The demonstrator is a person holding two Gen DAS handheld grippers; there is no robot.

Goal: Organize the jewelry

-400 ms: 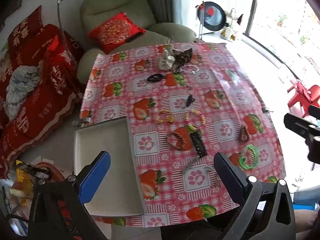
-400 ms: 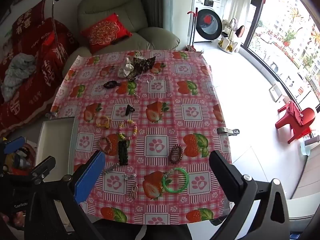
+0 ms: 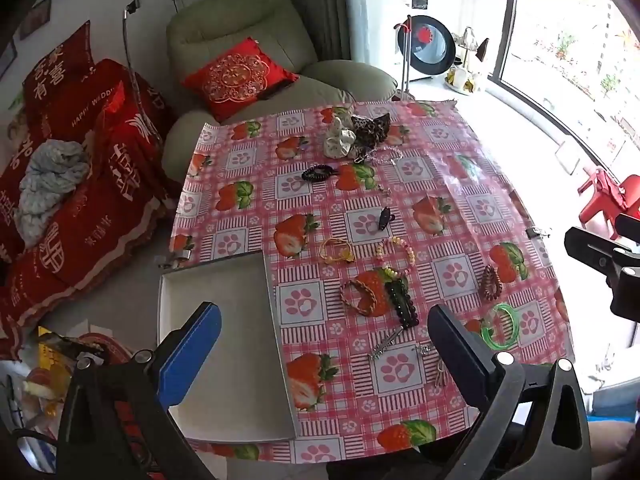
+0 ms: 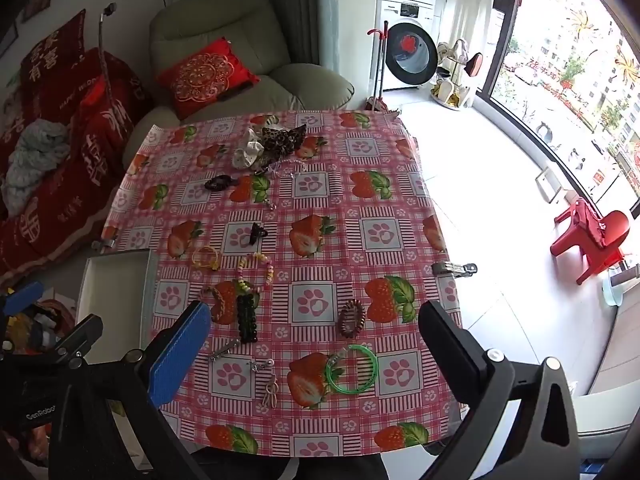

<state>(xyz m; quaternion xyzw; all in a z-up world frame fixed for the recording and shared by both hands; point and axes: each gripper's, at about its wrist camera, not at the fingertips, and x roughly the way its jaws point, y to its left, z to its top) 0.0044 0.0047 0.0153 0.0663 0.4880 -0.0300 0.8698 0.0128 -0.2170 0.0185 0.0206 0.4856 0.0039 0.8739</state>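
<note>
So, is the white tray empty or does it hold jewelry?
Empty: the white tray shows only bare floor inside; the jewelry lies on the tablecloth.

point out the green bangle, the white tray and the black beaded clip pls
green bangle (image 4: 352, 369): right wrist view, on its lower-left rim.
white tray (image 3: 224, 280): left wrist view, on the bare floor inside.
black beaded clip (image 4: 247, 317): right wrist view, on its middle beads.

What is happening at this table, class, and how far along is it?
A person holds a gripper in each hand above a table covered with a strawberry cloth. Both the left gripper and the right gripper are open and hold nothing. Bracelets, hair clips and a green bangle lie scattered on the cloth. The white tray at the table's edge holds nothing yet.
</note>
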